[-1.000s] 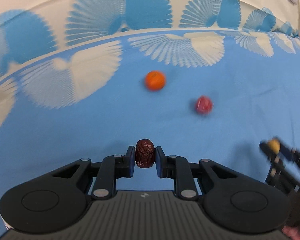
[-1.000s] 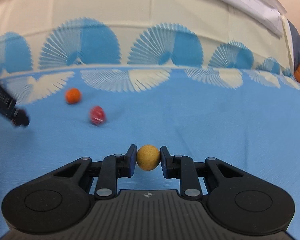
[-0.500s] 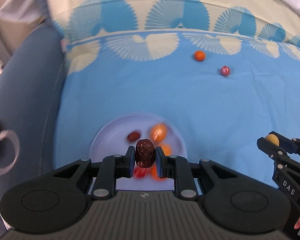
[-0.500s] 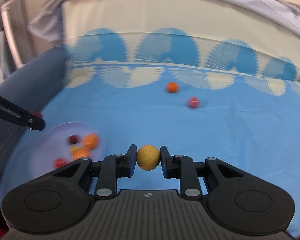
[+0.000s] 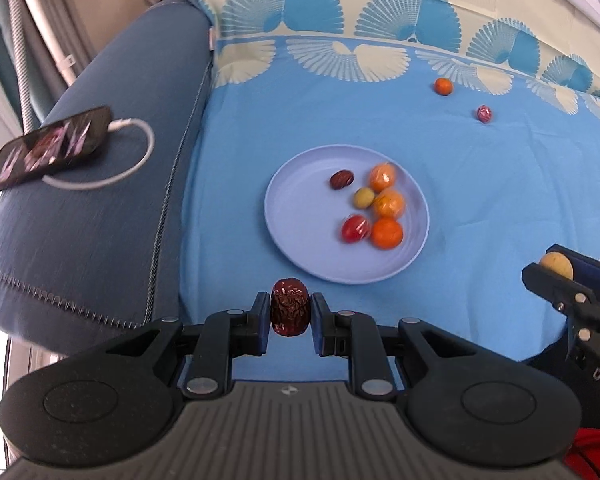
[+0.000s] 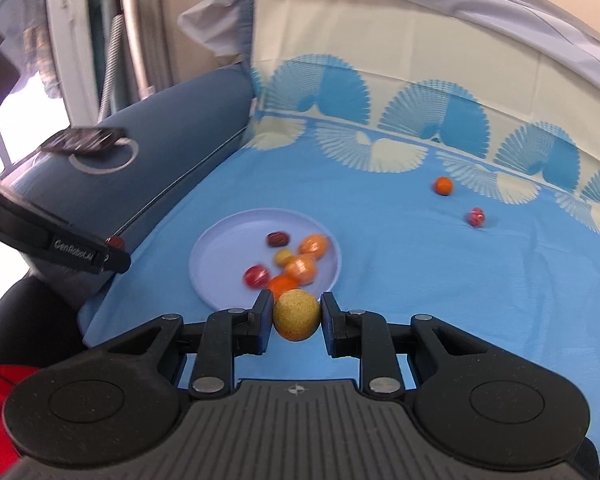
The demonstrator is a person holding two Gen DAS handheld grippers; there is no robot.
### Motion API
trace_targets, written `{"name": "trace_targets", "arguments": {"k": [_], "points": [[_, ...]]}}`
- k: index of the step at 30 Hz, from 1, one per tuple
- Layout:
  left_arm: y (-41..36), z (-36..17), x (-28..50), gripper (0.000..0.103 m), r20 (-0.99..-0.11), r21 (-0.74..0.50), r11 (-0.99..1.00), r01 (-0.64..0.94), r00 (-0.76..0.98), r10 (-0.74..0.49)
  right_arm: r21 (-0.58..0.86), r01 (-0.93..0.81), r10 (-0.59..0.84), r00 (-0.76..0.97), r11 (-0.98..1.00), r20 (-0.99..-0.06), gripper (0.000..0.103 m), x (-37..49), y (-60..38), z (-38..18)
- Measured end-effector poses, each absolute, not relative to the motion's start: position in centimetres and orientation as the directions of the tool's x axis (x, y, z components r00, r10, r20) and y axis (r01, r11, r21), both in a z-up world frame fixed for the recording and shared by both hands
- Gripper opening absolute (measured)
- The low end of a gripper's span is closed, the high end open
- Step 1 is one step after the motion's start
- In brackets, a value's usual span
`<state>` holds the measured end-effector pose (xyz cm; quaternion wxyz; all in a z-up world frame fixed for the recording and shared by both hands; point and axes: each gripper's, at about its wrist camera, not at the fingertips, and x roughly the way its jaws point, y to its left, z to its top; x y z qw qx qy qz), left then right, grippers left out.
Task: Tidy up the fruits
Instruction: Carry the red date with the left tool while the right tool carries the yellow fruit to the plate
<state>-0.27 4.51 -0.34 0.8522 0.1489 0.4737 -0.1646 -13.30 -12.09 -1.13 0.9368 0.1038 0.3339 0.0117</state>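
Blue cloth (image 5: 480, 208) carries the plate (image 5: 292, 208) near its left edge — left gripper (image 5: 291, 314) pinching a date (image 5: 291, 307), right gripper (image 6: 296, 320) pinching a yellow fruit (image 6: 296, 314), both seemingly bound there.

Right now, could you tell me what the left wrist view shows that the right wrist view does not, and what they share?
Only the left wrist view shows the dark wrinkled date close up in the left gripper, and the lit face of the phone on the sofa arm.

Only the right wrist view shows the yellow ball-shaped fruit whole in the right gripper, and the grey cover draped behind.

Both show the plate holding six fruits, plus a small orange fruit and a small red fruit loose on the blue cloth.
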Motion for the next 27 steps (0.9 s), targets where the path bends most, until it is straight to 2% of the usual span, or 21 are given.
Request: {"name": "trace_targets", "arguments": {"k": [27], "points": [[5.9, -0.5, -1.9, 0.023, -0.846, 0.065, 0.915, 0.398, 0.509, -0.161, 0.158, 0.012, 0.090, 0.777, 0.987, -0.623, 0.027, -14.5, -10.1, -0.4]]}}
